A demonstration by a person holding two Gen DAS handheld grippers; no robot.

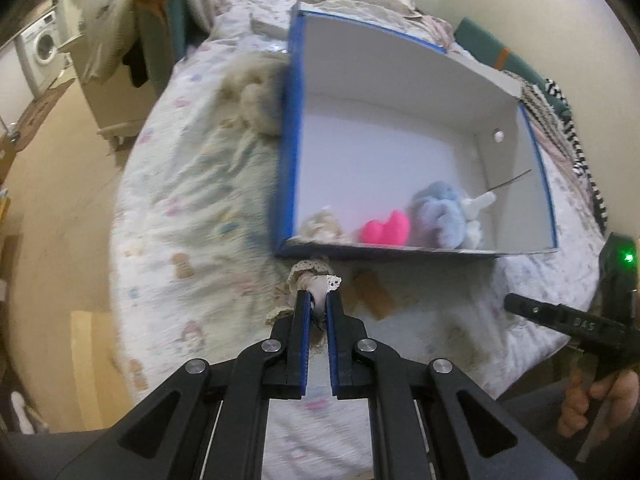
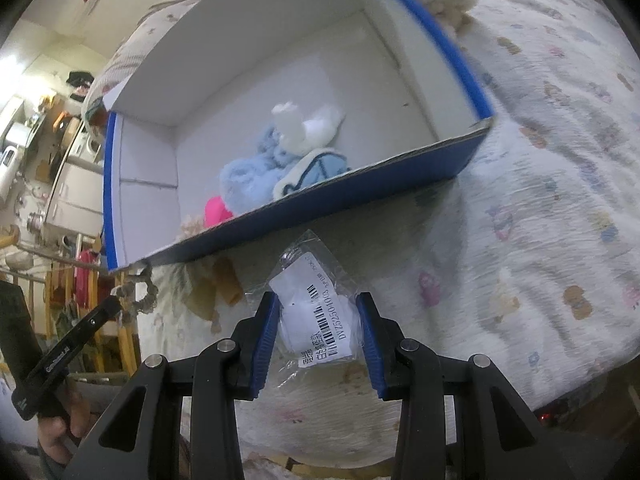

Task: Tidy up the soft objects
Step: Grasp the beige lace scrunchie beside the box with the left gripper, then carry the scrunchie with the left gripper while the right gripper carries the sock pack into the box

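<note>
A blue cardboard box point(image 1: 286, 168) with a white inside lies on the bed; it also shows in the right wrist view point(image 2: 360, 184). Inside lie a pink soft toy point(image 1: 386, 229), a pale blue fluffy toy point(image 1: 438, 212) and a beige lace item point(image 1: 322, 224). My left gripper point(image 1: 318, 300) is shut on a lace-trimmed beige fabric piece point(image 1: 316, 276) just in front of the box's near wall. My right gripper point(image 2: 318, 304) is closed on a clear plastic bag with a white soft item and barcode label point(image 2: 320, 316), held in front of the box.
A beige fluffy toy point(image 1: 256, 96) lies on the bed left of the box. The patterned bedspread point(image 1: 192, 208) surrounds the box. A washing machine point(image 1: 42, 46) and a draped chair stand far left. Striped fabric point(image 1: 560, 120) lies right of the box.
</note>
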